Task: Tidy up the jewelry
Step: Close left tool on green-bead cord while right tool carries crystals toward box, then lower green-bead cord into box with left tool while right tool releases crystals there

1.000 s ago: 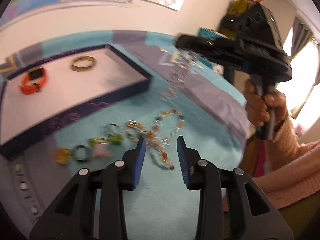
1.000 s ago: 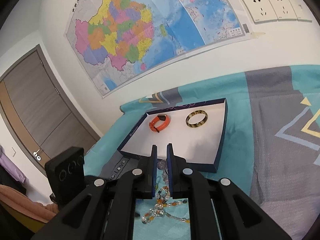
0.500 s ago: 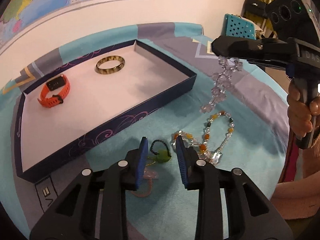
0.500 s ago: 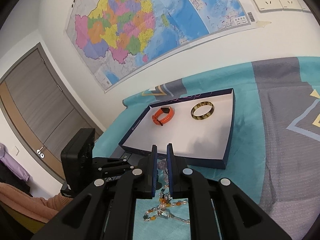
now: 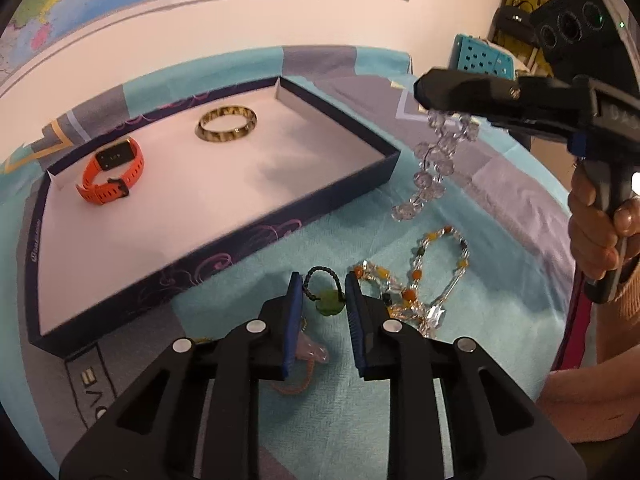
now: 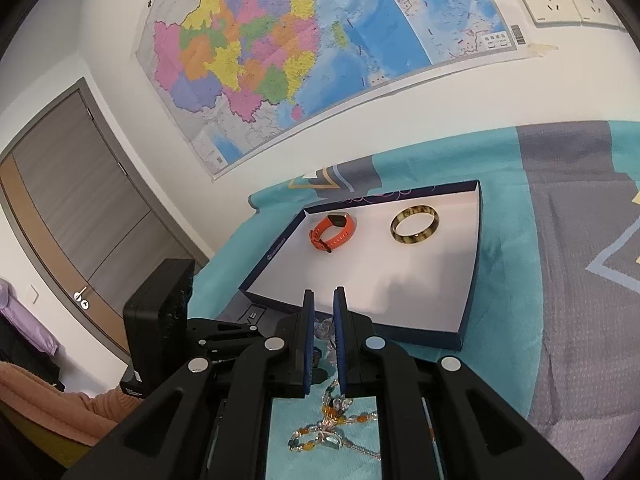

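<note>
crystal bracelet: (image 5: 434,168) hanging from the right gripper (image 5: 430,98), clamped by its top beads, dangling just past the near right corner of the tray. It's off the bedspread now; a second ago the whole thing was a blur mid-swing.

right gripper: clenched on the crystal bracelet. Its own view shows the pads nearly closed with clear beads (image 6: 325,330) pinched between them.

tray: (image 5: 352,196) dark blue box lid with a white floor, holding an orange watch band (image 5: 110,174) and a gold bangle (image 5: 227,125), well apart from each other. Lots of bare floor on the near side.

what changed: the tray sits bigger and more square-on in the right view than a second ago, so I'd guess the bracelet is on its way in. Next bit is probably clearing the wall, then letting go.

left gripper: (image 5: 323,300) released, holding nothing, jaws apart either side of a green charm on a black cord (image 5: 329,304).

leftovers: a beaded necklace (image 5: 420,280) and a pink piece (image 5: 310,350) on the bedspread (image 5: 400,408), not yet sorted.
</note>
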Demonstrator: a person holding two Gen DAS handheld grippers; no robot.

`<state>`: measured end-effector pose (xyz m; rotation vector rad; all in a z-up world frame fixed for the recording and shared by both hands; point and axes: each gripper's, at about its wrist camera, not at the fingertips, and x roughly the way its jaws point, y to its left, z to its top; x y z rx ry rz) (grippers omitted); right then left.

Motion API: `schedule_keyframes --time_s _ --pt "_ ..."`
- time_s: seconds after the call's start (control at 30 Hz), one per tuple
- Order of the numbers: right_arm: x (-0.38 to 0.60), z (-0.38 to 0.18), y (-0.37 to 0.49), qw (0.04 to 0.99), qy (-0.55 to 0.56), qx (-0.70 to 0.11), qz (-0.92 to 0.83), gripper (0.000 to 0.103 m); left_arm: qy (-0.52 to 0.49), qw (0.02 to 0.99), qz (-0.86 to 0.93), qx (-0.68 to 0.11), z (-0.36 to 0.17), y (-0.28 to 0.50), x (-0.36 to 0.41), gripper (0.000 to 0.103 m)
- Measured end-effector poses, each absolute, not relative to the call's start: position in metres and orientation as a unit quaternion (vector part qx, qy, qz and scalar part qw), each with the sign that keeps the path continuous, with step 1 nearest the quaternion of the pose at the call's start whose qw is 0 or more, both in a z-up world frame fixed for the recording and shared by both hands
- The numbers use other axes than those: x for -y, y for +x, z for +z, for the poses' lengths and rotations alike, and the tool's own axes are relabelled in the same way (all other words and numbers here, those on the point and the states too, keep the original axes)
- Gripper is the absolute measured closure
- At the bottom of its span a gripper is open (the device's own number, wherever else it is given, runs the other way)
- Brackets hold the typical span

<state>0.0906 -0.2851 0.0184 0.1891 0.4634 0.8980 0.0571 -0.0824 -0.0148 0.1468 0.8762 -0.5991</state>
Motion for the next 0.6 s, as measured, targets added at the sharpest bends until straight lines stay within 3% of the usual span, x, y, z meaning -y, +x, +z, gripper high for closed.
schedule_keyframes --time_s 0.33,0.6 --pt "0.272 0.046 0.102 0.876 0.072 -0.197 0.433 0.095 0.046 0.888 -0.261 -0.375 0.027 0.07 0.055 0.081" --pt "0.255 0.06 0.128 0.878 0.061 -0.196 0.432 0.095 0.041 0.9 -0.217 -0.375 0.031 0.103 0.032 0.081"
